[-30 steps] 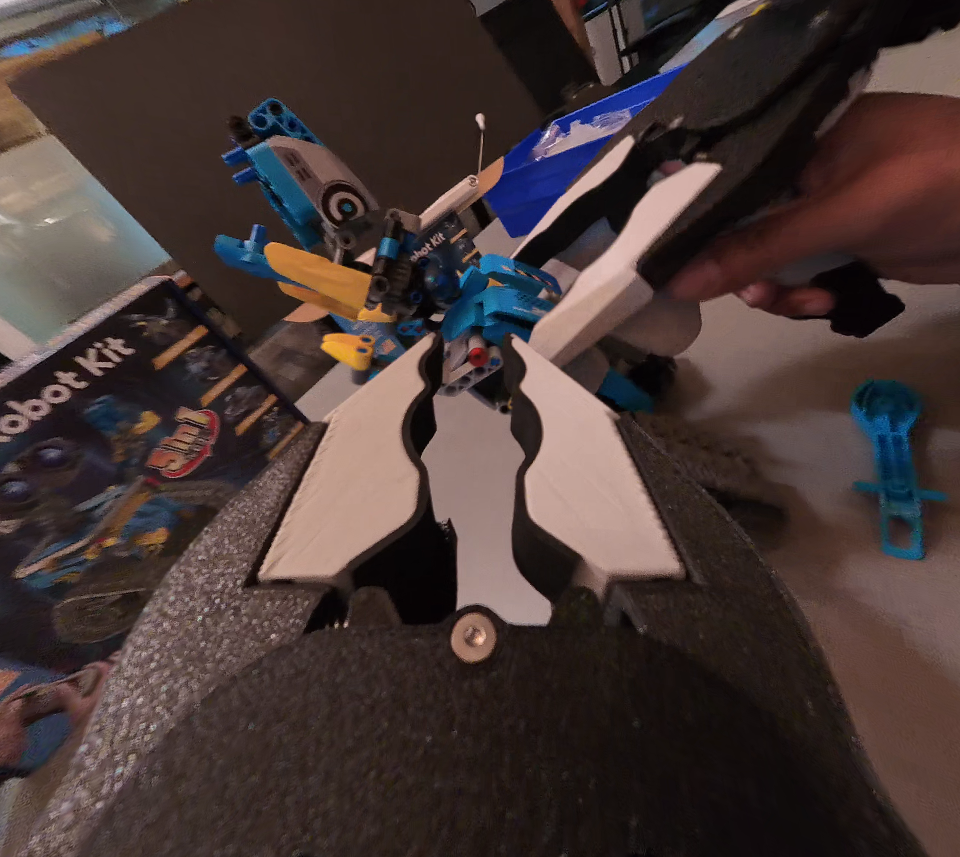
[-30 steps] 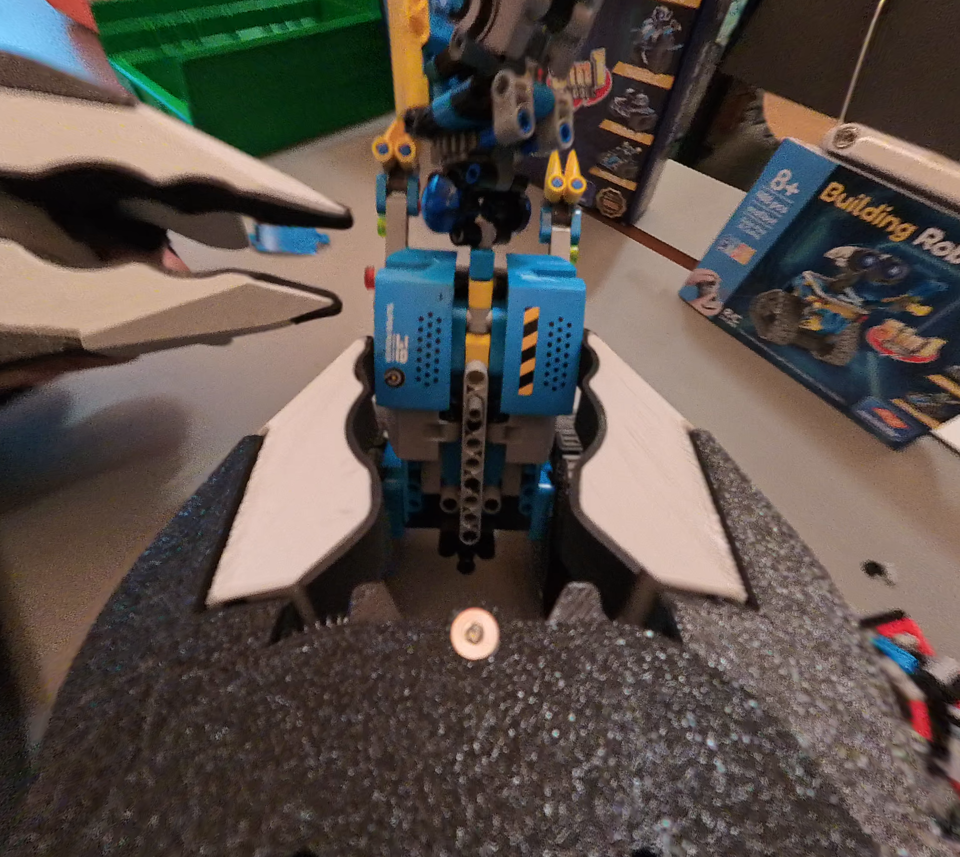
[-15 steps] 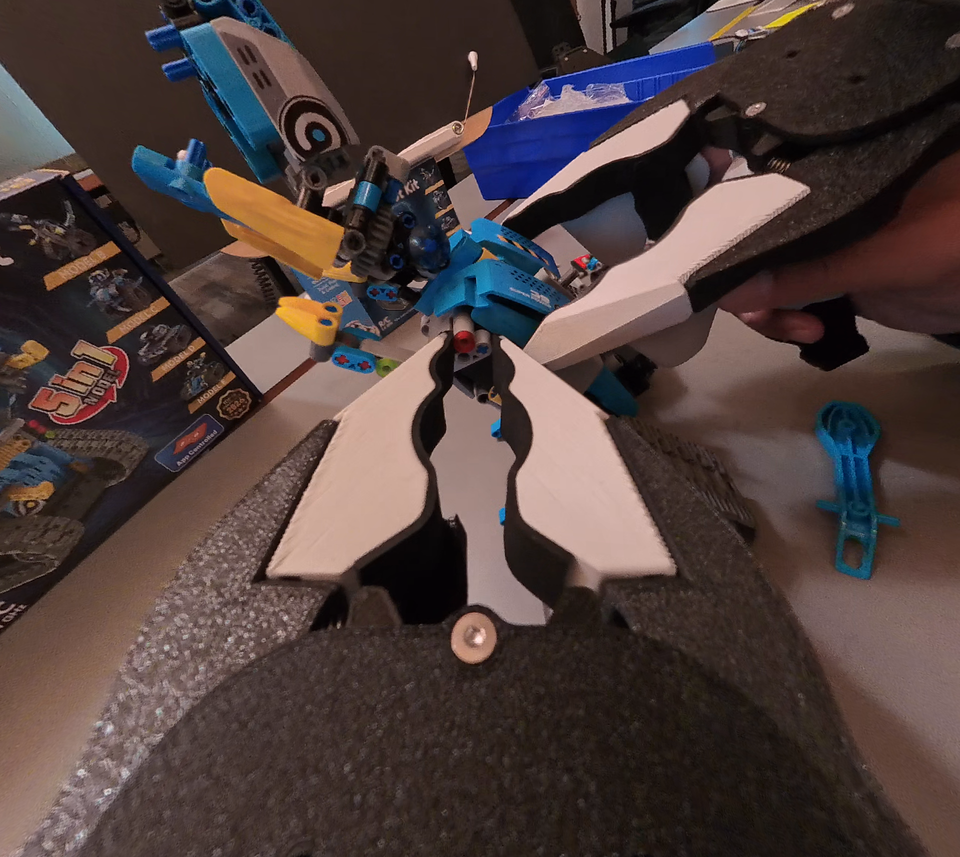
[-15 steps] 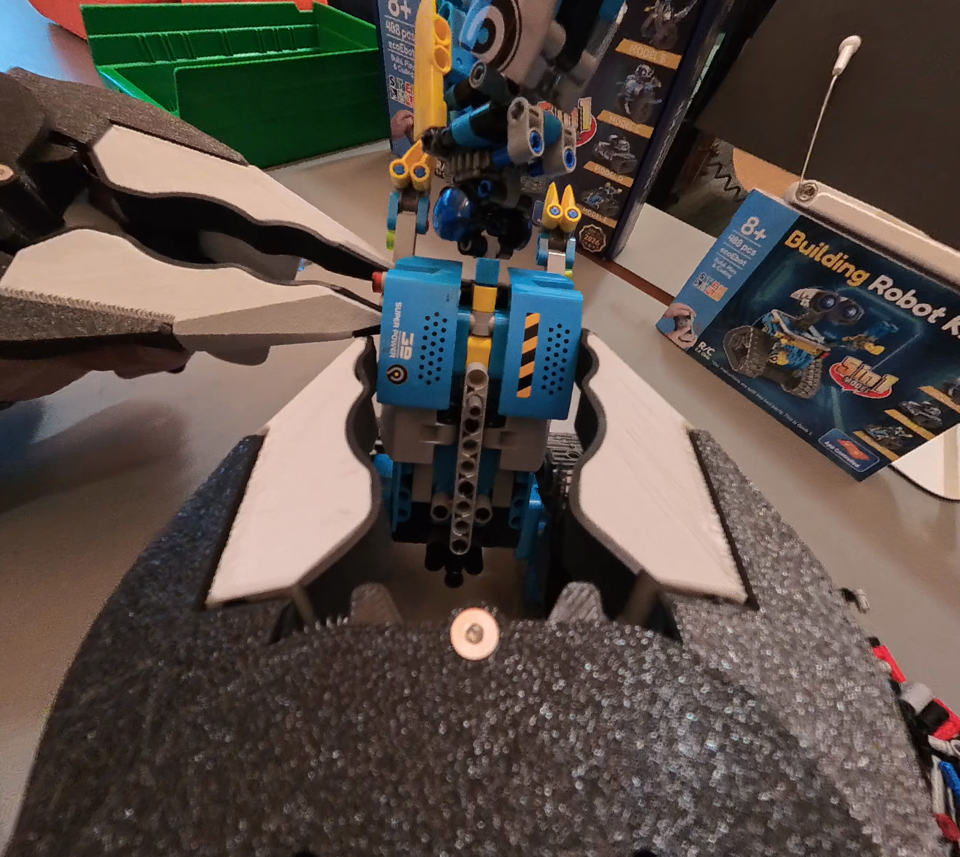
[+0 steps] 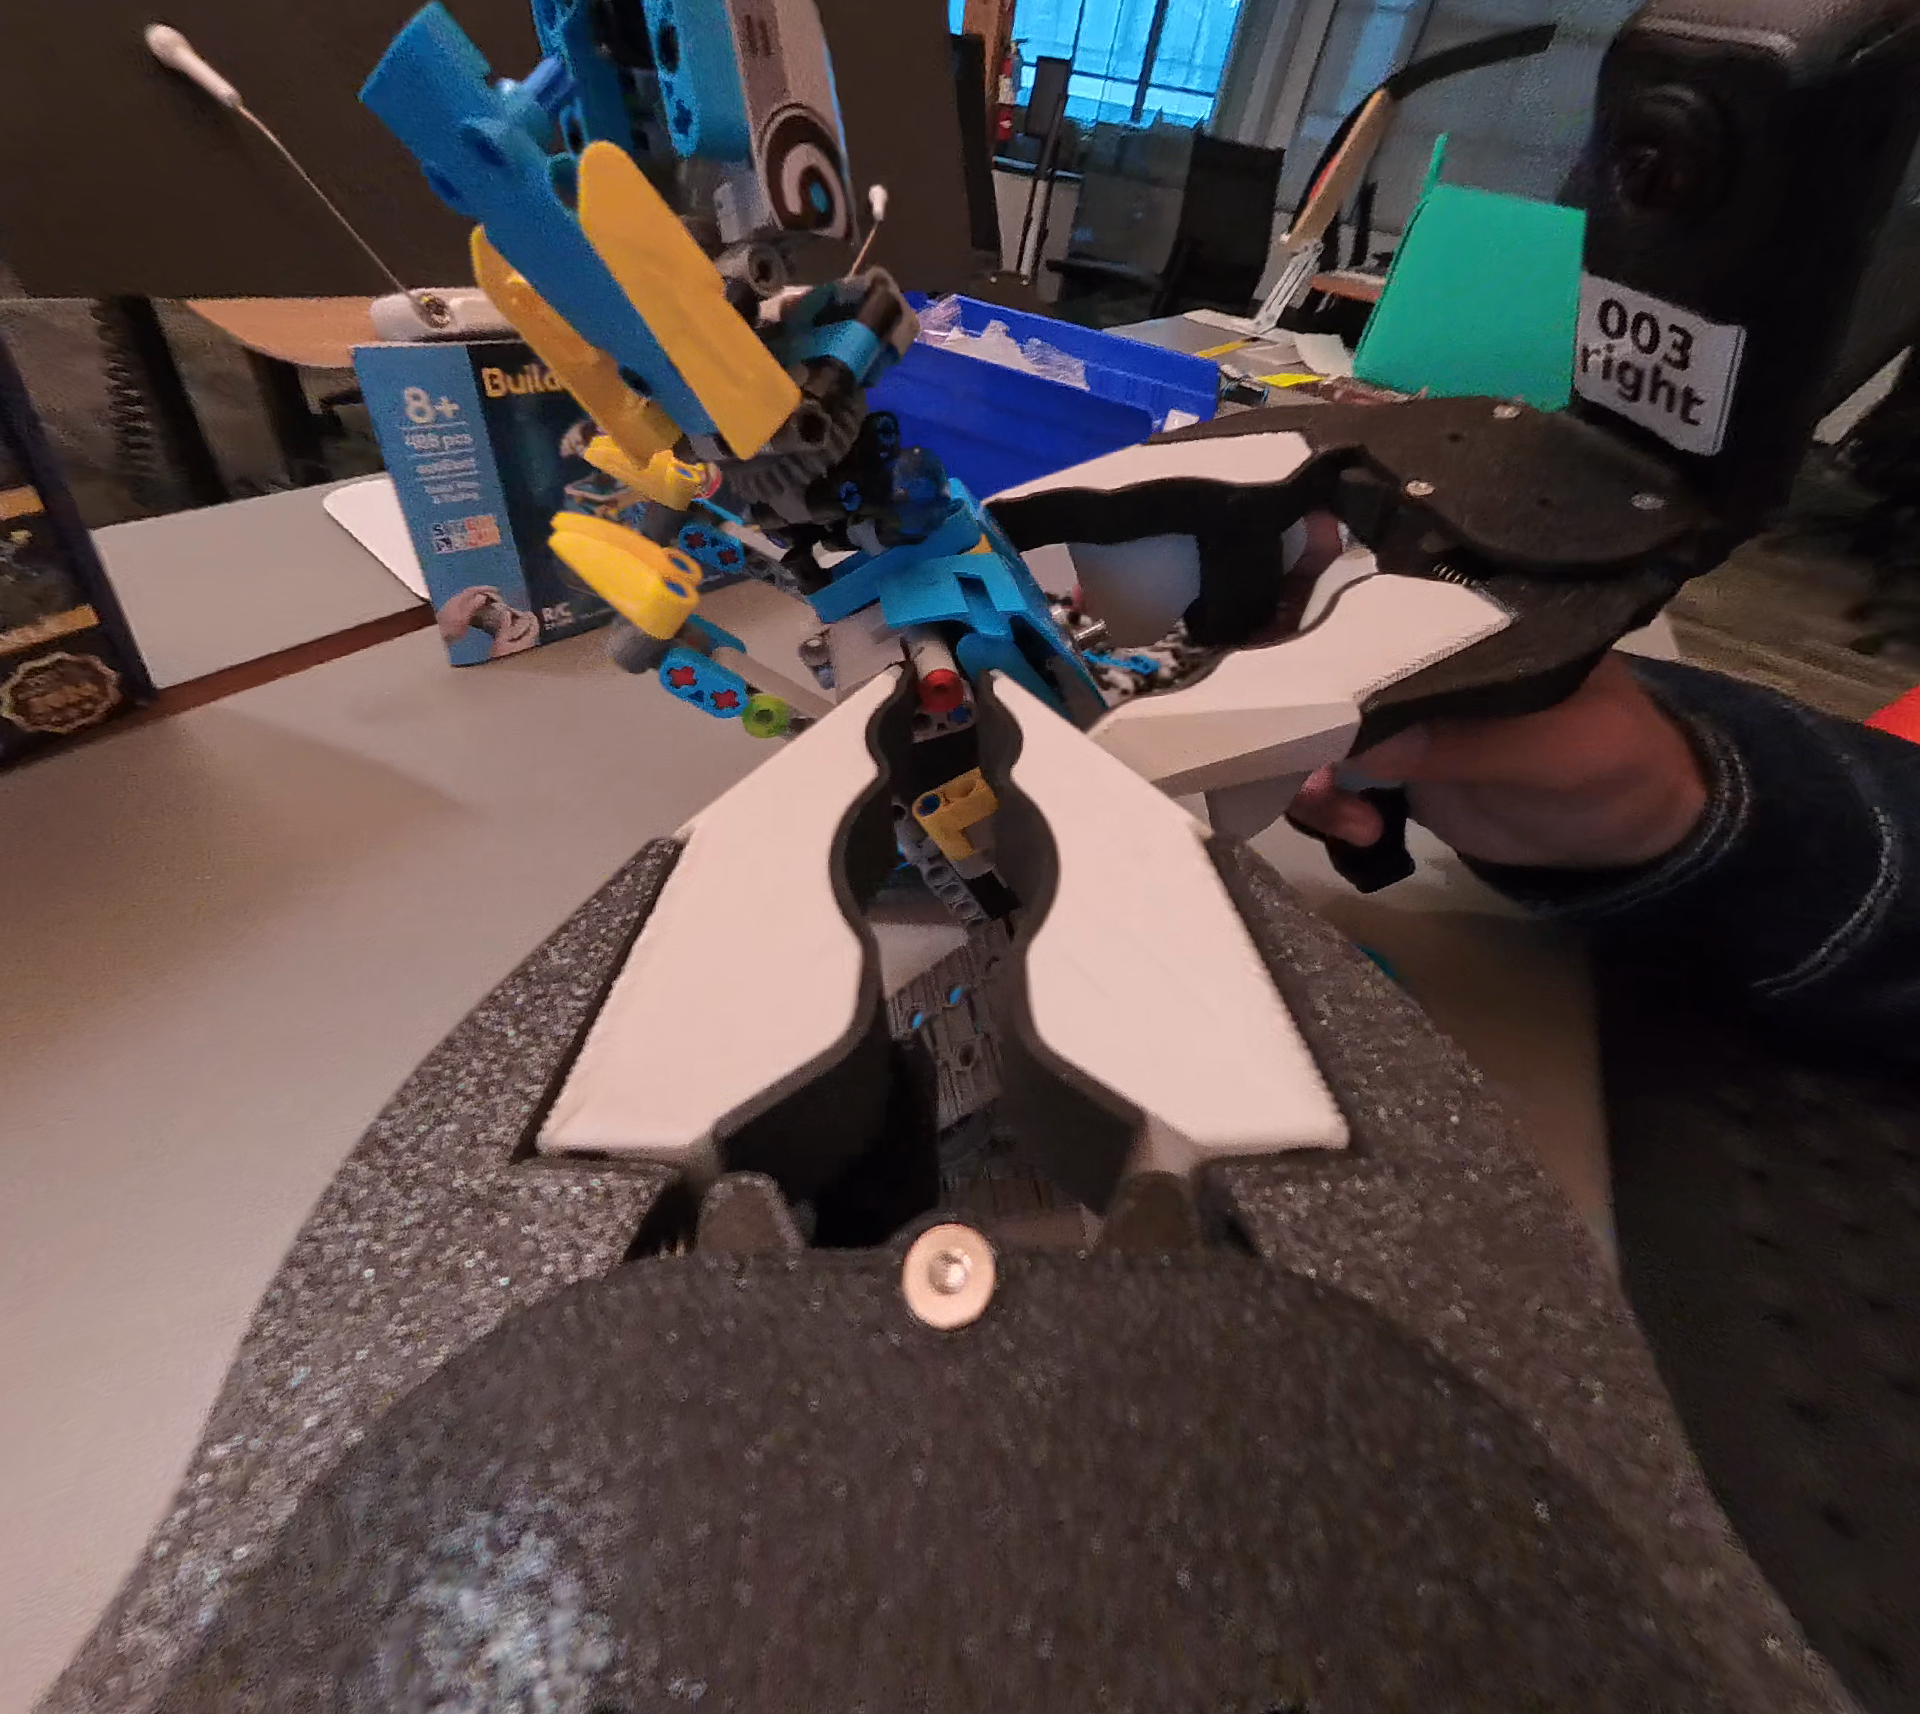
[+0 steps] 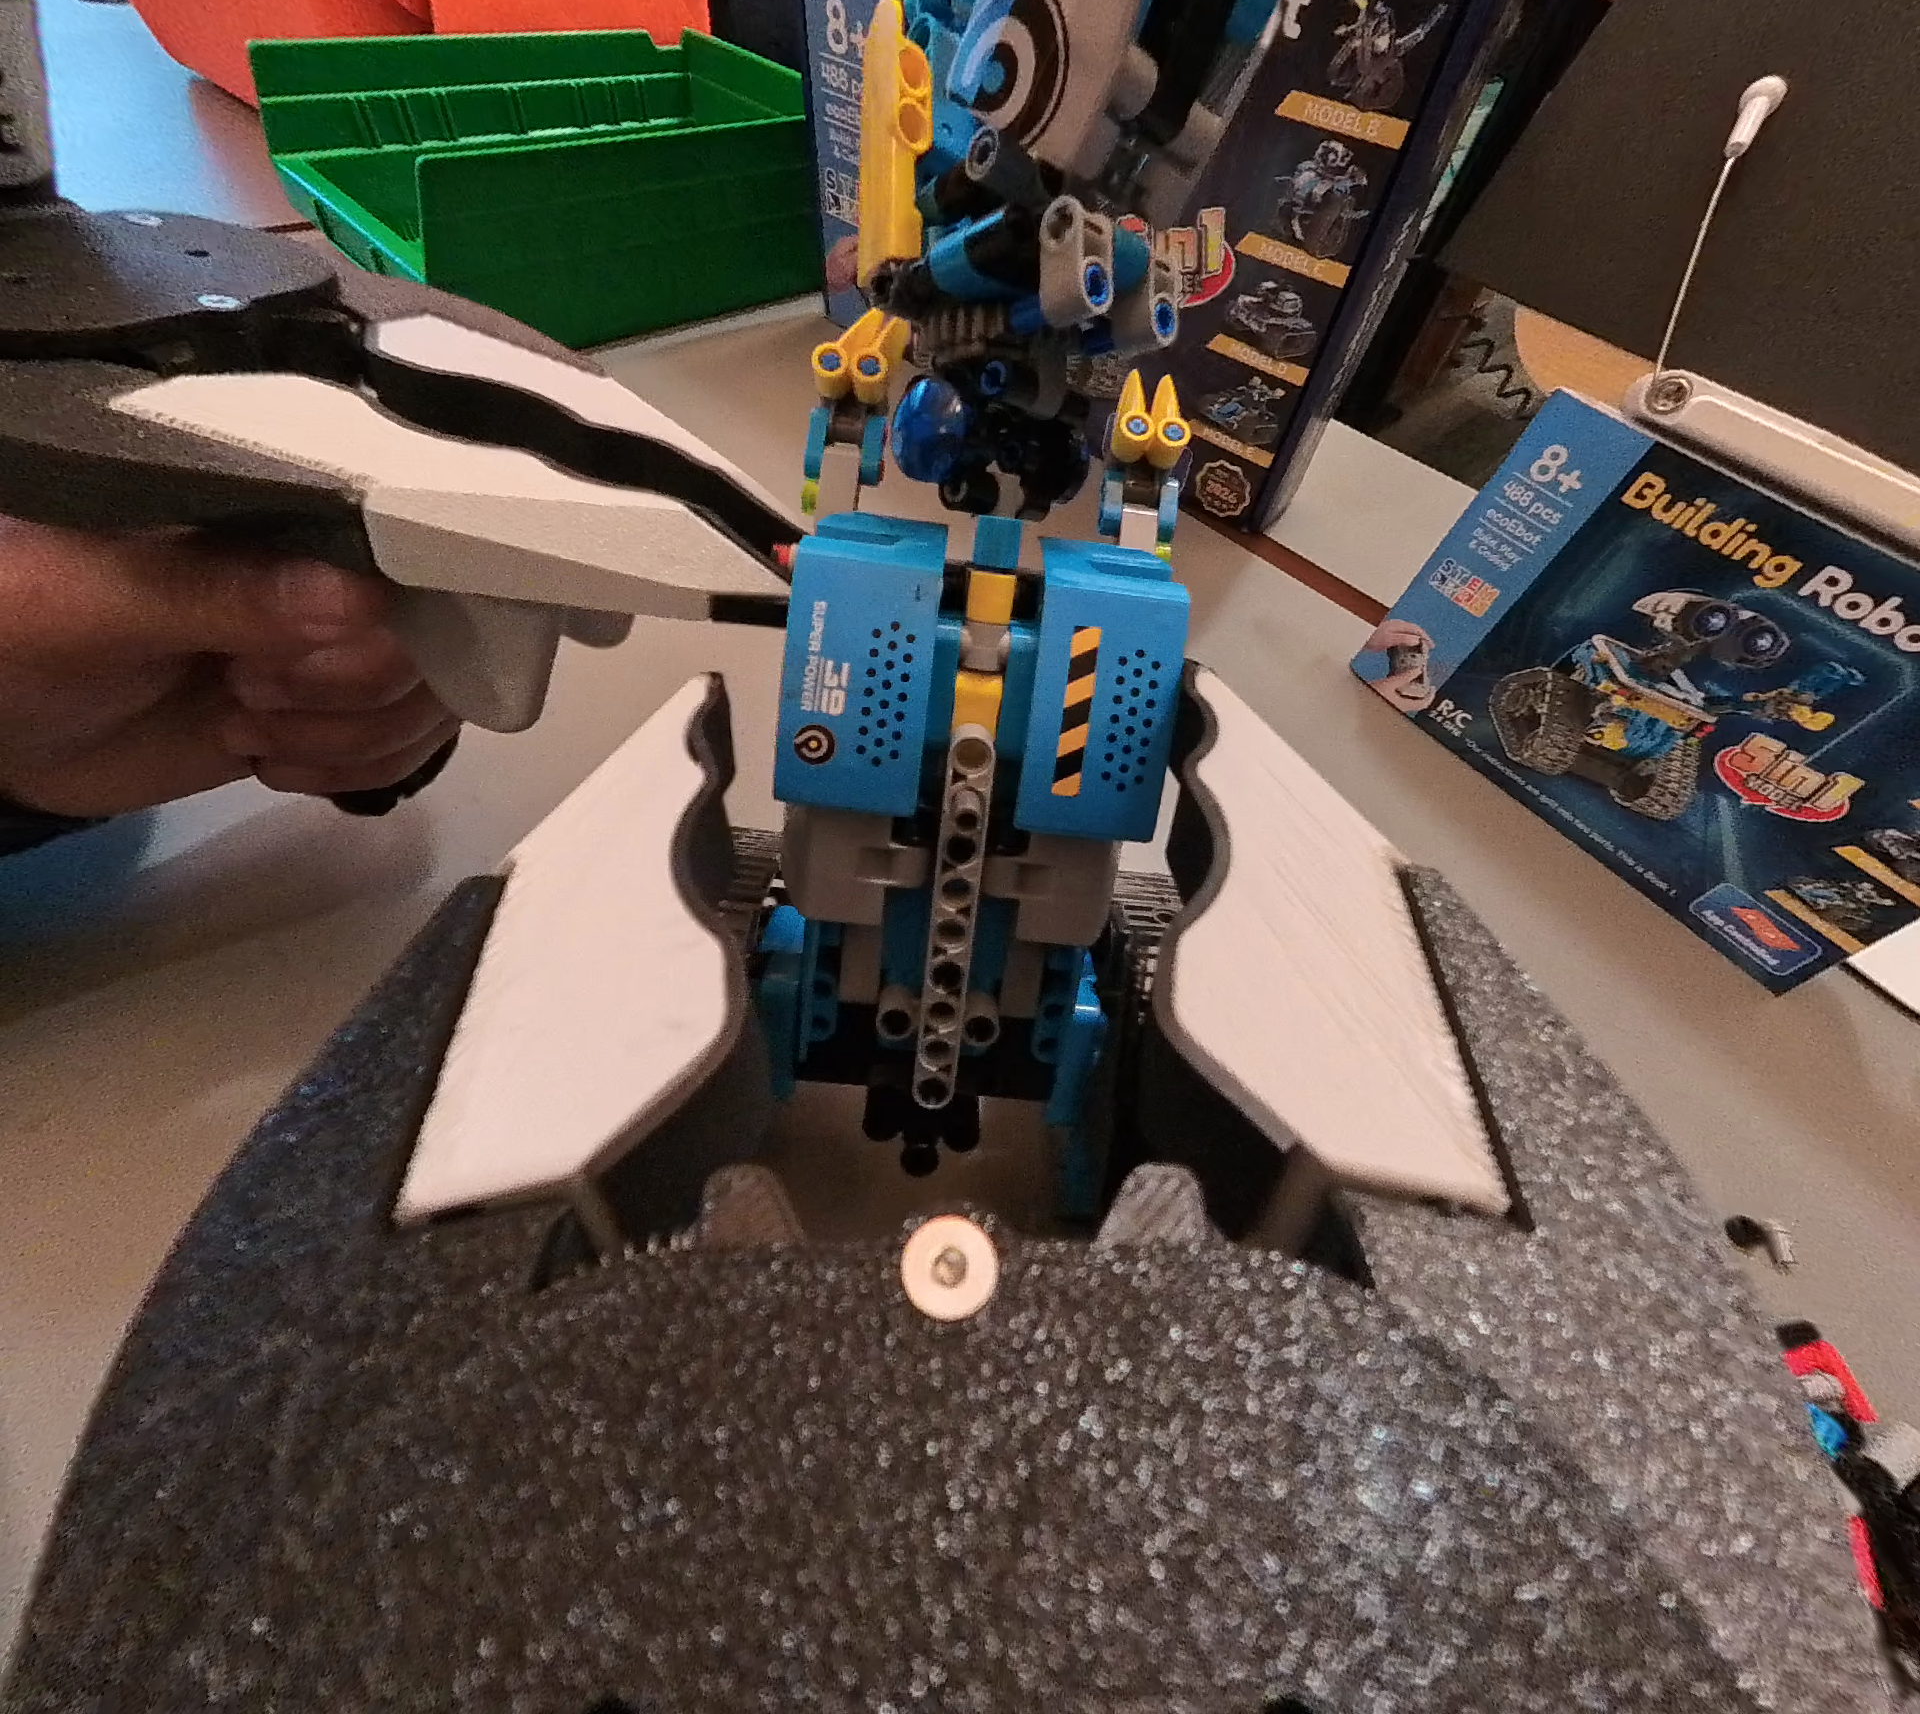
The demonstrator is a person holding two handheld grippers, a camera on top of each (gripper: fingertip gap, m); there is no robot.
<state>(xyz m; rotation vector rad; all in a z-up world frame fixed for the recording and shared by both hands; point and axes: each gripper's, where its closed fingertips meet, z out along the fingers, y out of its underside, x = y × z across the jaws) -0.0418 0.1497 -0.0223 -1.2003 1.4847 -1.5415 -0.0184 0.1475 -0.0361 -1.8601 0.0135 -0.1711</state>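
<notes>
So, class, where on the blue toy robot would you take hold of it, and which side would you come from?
Grip the toy robot by its boxy blue body, from behind, a finger on each flat side, as the right gripper does. The head and yellow arms above look thin and jointed; the left gripper pinches only a red pin.

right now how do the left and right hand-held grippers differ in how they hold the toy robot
The left hand-held gripper has its fingers nearly closed, tips pinching a small red pin on the toy robot; the right hand-held gripper is spread wide around the blue body.
The left comes in from the robot's side, the right from behind and low, fingers flanking its back.
Both have white fingers on black speckled bodies.
</notes>
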